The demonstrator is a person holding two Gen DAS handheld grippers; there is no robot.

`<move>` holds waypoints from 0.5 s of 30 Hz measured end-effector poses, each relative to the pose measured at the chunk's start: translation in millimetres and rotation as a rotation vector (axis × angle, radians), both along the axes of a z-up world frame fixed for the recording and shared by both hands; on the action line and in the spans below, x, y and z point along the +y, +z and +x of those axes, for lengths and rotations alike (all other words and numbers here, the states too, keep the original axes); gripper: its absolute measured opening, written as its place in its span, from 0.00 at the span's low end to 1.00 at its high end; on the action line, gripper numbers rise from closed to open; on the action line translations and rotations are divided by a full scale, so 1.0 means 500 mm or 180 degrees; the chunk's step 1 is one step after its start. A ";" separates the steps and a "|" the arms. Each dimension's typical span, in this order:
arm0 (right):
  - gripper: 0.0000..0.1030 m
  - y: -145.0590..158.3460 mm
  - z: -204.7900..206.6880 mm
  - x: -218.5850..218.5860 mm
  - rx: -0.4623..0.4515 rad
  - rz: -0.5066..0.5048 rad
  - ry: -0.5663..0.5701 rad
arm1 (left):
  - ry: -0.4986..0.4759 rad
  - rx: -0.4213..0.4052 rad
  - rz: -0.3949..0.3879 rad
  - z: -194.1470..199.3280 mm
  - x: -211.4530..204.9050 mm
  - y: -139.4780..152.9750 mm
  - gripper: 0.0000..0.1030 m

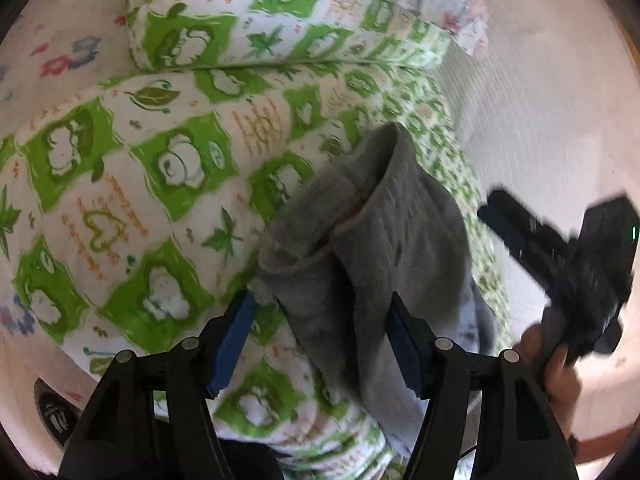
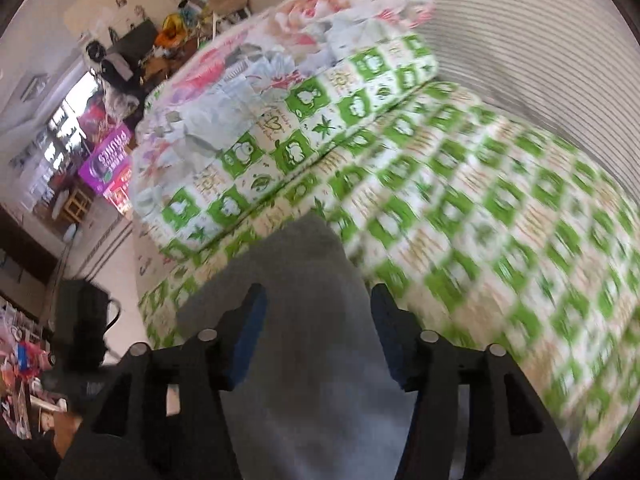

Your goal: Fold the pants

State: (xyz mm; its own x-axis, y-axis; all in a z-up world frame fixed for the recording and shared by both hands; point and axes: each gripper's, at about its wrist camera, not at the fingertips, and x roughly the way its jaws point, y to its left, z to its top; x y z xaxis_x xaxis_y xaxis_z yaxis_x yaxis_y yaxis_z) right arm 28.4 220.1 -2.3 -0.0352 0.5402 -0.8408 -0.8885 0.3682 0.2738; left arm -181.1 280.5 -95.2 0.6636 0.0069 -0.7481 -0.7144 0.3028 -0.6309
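Observation:
Grey pants (image 1: 372,236) lie crumpled on a bed with a green-and-white patterned cover (image 1: 120,184), waistband opening facing up. My left gripper (image 1: 322,312) is open, its blue-padded fingers (image 1: 234,336) apart on either side of the grey cloth without clamping it. In the right wrist view the grey pants (image 2: 304,320) fill the space between the fingers of my right gripper (image 2: 316,300), which is open. The right gripper also shows in the left wrist view (image 1: 560,256), held in a hand at the right, blurred by motion.
A folded green-patterned quilt (image 2: 304,108) with a floral blanket (image 2: 280,40) on top lies at the bed's far end. A striped mat (image 2: 540,52) runs along the bed's right side. A cluttered room with shelves and a purple box (image 2: 108,160) lies to the left.

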 end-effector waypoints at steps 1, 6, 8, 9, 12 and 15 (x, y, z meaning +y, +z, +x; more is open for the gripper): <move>0.61 -0.008 0.006 0.024 -0.0002 -0.0025 0.0028 | 0.0016 0.0023 -0.0002 0.005 0.003 -0.004 0.66; 0.69 -0.088 0.037 0.129 0.0138 -0.0337 0.0144 | 0.0100 0.0114 0.0057 0.024 0.001 -0.018 0.70; 0.69 -0.141 0.039 0.150 0.0409 -0.0551 0.0208 | 0.0093 0.0145 0.0152 0.041 0.001 -0.018 0.70; 0.61 -0.164 0.034 0.152 0.0571 -0.0610 0.0274 | 0.0058 0.0132 0.0232 0.048 0.000 -0.016 0.68; 0.22 -0.157 -0.003 0.146 0.0465 -0.0483 0.0447 | -0.0009 -0.0097 0.0308 0.047 0.008 -0.007 0.25; 0.19 -0.108 -0.033 0.150 0.0281 -0.0212 0.0517 | 0.0023 -0.0415 0.0264 0.022 0.021 0.017 0.16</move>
State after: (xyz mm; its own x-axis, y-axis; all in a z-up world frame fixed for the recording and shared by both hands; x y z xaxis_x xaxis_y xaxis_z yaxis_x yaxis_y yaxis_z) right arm 11.8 295.1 -56.3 -0.1925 0.4648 -0.8643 -0.9113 0.2420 0.3331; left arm -169.9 291.2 -86.5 0.7547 0.0704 -0.6523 -0.6305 0.3528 -0.6914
